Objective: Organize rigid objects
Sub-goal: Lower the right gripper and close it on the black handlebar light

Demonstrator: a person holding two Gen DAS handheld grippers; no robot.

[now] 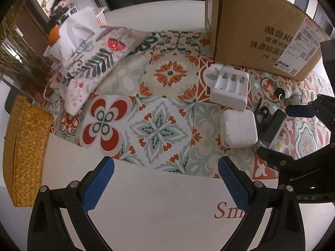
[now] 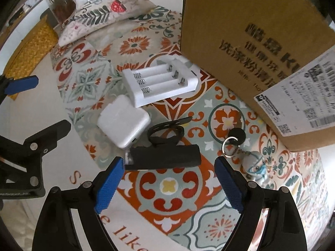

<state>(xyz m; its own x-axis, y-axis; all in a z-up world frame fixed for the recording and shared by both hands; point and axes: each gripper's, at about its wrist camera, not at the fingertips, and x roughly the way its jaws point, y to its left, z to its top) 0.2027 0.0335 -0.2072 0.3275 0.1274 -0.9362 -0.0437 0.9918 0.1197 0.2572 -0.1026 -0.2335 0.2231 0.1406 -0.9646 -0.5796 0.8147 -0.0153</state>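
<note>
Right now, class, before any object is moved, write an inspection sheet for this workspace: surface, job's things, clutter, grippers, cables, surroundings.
Surface: patterned mat on a white table.
Job's things: battery charger, empty; white adapter; black flashlight with strap; key with figure charm; cardboard box behind them.
Clutter: floral cushion, woven basket.
Grippers: left gripper open, empty; right gripper open, empty, above the flashlight.
Cables: nothing seen.
Surroundings: a room beyond, blurred.

The battery charger (image 2: 160, 84) and adapter (image 2: 123, 123) look smooth white plastic. The box (image 2: 247, 41) is matt cardboard; the basket (image 1: 25, 148) is rough woven straw.
</note>
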